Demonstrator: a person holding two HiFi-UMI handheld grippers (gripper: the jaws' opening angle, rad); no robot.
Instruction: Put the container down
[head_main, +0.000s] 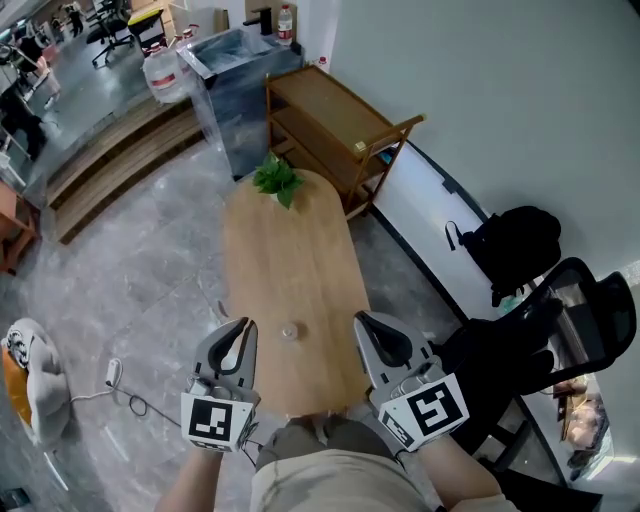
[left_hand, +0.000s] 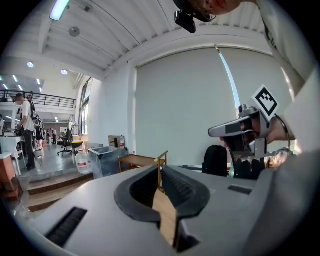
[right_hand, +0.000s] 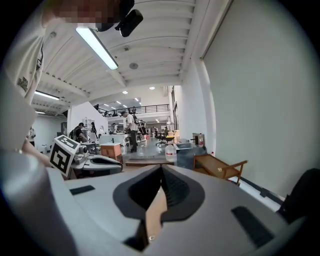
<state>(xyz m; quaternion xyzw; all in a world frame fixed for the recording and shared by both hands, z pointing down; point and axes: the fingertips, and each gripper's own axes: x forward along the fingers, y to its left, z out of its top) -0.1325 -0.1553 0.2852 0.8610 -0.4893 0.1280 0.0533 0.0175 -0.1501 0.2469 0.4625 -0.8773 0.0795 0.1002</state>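
A small clear round container (head_main: 289, 331) stands on the oval wooden table (head_main: 290, 260), near its front end and free of both grippers. My left gripper (head_main: 240, 328) hovers just left of it, at the table's left edge, jaws shut with nothing between them. My right gripper (head_main: 362, 320) is held to the container's right, at the table's right edge, also shut and empty. In the left gripper view the fingertips (left_hand: 160, 167) meet, and the right gripper (left_hand: 240, 127) shows beyond. In the right gripper view the jaws meet at the tips (right_hand: 161, 167). The container is hidden in both gripper views.
A potted green plant (head_main: 277, 180) stands at the table's far end. Behind it is a wooden trolley (head_main: 335, 125). A black backpack (head_main: 515, 240) and a black chair (head_main: 560, 320) are on the right. A cable and a bag (head_main: 25, 375) lie on the floor at left.
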